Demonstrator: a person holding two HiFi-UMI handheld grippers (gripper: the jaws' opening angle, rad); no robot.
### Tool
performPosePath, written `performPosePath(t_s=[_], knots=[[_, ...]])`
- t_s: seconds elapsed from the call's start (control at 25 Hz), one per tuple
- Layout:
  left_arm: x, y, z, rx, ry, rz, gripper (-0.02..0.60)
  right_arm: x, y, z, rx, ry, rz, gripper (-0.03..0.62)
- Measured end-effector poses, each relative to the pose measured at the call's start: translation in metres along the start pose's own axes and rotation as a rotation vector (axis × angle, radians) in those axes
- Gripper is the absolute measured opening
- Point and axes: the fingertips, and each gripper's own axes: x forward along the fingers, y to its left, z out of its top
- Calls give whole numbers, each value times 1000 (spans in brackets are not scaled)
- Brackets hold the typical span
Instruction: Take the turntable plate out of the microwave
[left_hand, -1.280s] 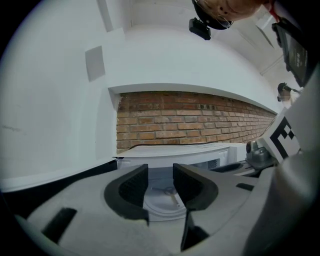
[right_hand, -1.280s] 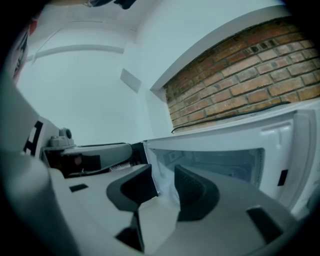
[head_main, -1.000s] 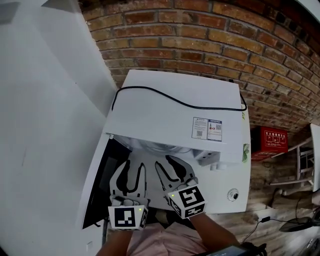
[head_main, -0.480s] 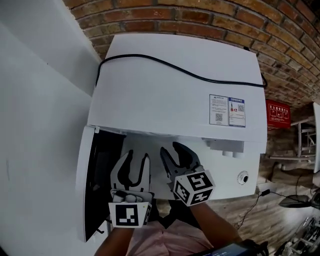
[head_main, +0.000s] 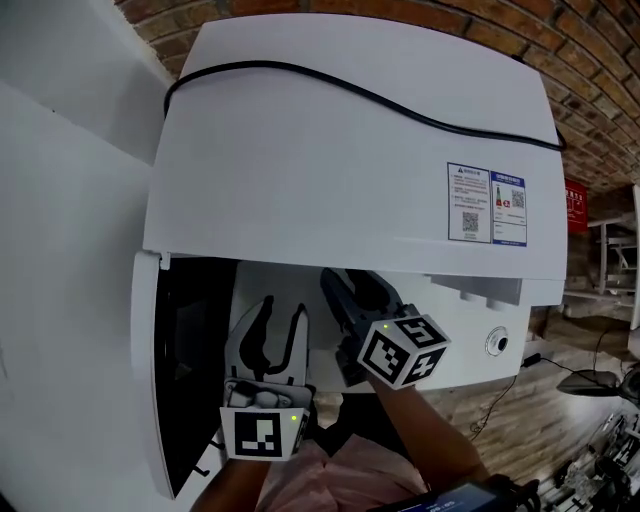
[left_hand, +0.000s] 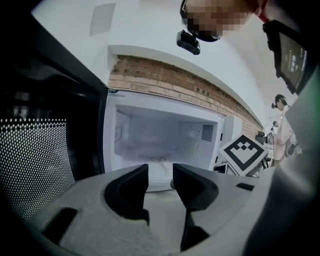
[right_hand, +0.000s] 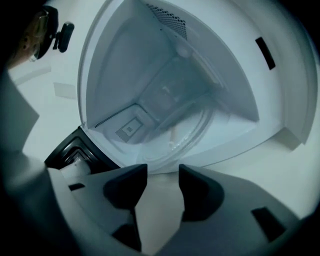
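Outside the white box-shaped microwave's (head_main: 340, 150) open mouth, hovering with grey left gripper (head_main: 283, 310), jaws narrowly apart, empty. Alongside, grey right gripper (head_main: 350, 285), jaws just opened wider, nothing between. Inside, lying flat at the bottom, untouched: clear round glass turntable plate (right_hand: 185, 130).

looks like a makeshift test/recording room, not a home kitchen. bare brick wall (head_main: 590, 60) sits behind the white microwave (head_main: 350, 170), which is straight ahead of the left claw (head_main: 280, 308). red box (head_main: 576, 205) and loose cable (head_main: 500, 400) on the wood floor (head_main: 555, 340) are off to the right claw's (head_main: 352, 285) right. another person (left_hand: 284, 137) w/ headgear stands right of the left claw.
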Motion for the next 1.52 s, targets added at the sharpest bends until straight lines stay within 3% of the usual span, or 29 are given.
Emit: performPosePath(t_s=[0.2,0.44,0.56,0.84,1.28,1.52], knots=[[-2,7,2,19,-7,3,161,2,-2,5,146,-32,29,198],[-5,12,4,9,-5,17,161,1,-7,8,490,-56,79,171],[-7,13,4,9,-2,22,161,1,-12,6,584,-51,62,123],[-9,15,9,15,-11,28,161,-6,-15,7,602,-75,65,37],[-13,10,15,26,-20,26,161,-21,-10,-5,673,-95,90,32],[-16,7,17,29,-28,22,161,-36,-5,-16,662,-99,103,31]])
